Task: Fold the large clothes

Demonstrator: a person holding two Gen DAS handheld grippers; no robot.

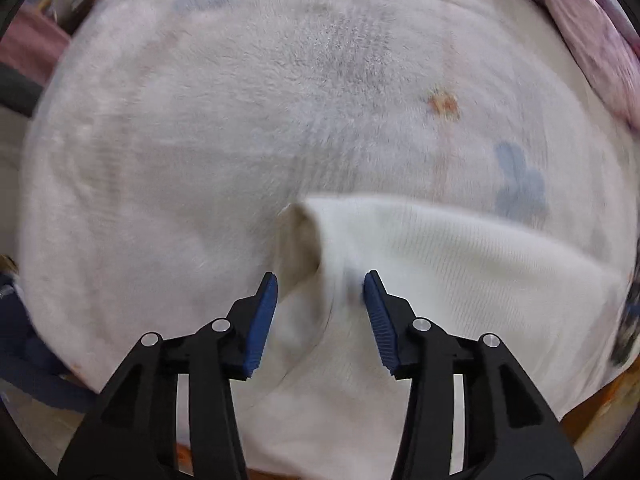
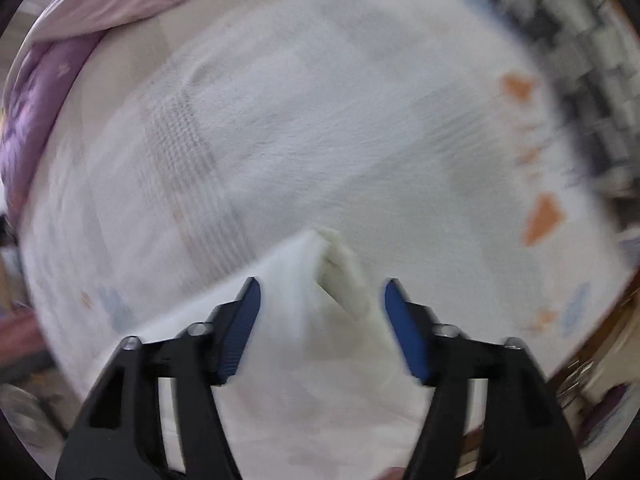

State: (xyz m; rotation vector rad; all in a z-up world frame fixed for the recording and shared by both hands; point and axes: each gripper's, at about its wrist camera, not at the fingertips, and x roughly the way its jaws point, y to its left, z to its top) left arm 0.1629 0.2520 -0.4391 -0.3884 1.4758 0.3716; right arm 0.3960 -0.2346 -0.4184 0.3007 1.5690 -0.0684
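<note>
Cream knit garment (image 1: pixel 460 248) lies on the fleece blanket (image 1: pixel 240 120) of the bed. Left gripper (image 1: pixel 320 300) and right gripper (image 2: pixel 322 312) both wide open, straddling raised folds, holding nothing. Risk: closing may pinch the blanket too.

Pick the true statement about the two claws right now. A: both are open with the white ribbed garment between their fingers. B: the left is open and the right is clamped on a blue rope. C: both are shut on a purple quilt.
A: the left claw and the right claw both stand wide open, a raised corner of the white ribbed garment lying in each gap.
</note>
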